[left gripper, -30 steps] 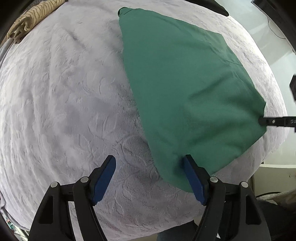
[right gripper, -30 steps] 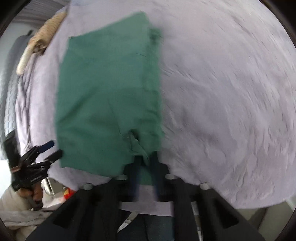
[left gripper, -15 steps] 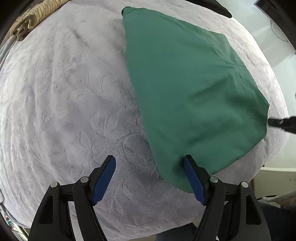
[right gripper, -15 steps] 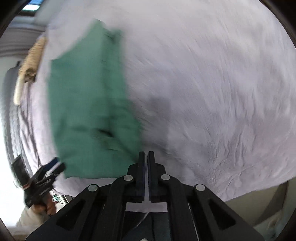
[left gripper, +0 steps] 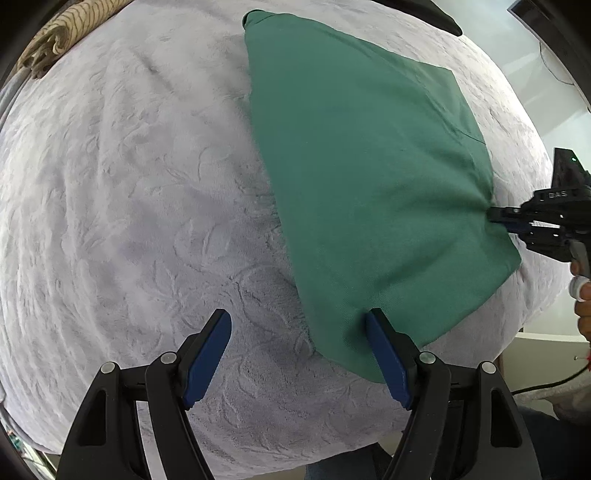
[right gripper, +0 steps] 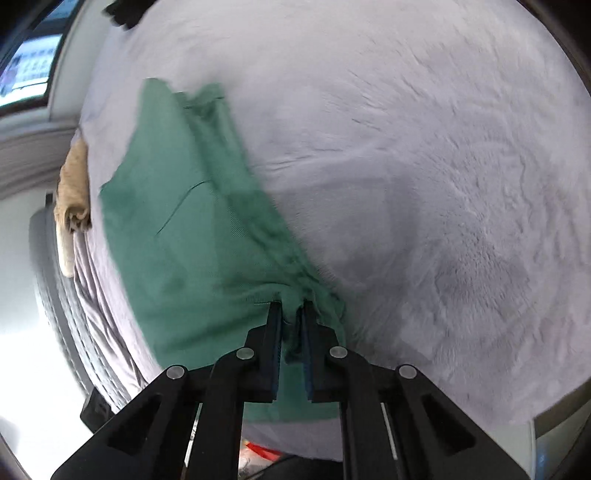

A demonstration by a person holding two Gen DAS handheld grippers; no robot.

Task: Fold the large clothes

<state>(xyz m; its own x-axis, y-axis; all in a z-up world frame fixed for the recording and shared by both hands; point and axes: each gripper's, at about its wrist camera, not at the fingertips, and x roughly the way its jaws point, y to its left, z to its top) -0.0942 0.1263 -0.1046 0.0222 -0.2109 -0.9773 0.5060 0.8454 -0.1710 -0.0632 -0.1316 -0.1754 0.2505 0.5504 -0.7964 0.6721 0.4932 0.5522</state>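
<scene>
Right gripper (right gripper: 292,308) pinches edge of green garment (left gripper: 369,177) on grey blanket (left gripper: 129,203); left gripper (left gripper: 299,325) wide apart, holding nothing.

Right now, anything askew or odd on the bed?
Nothing damaged. The green garment lies mostly flat on the grey blanket; only its edge bunches where the right gripper pinches it. The left gripper is open.

A bedroom at home: a wide bed (left gripper: 129,206) under a plush grey blanket (right gripper: 424,184), a green garment (left gripper: 369,184) spread on it, a striped tan cloth (left gripper: 55,33) bunched at its edge, a window (right gripper: 29,70) beyond.
</scene>
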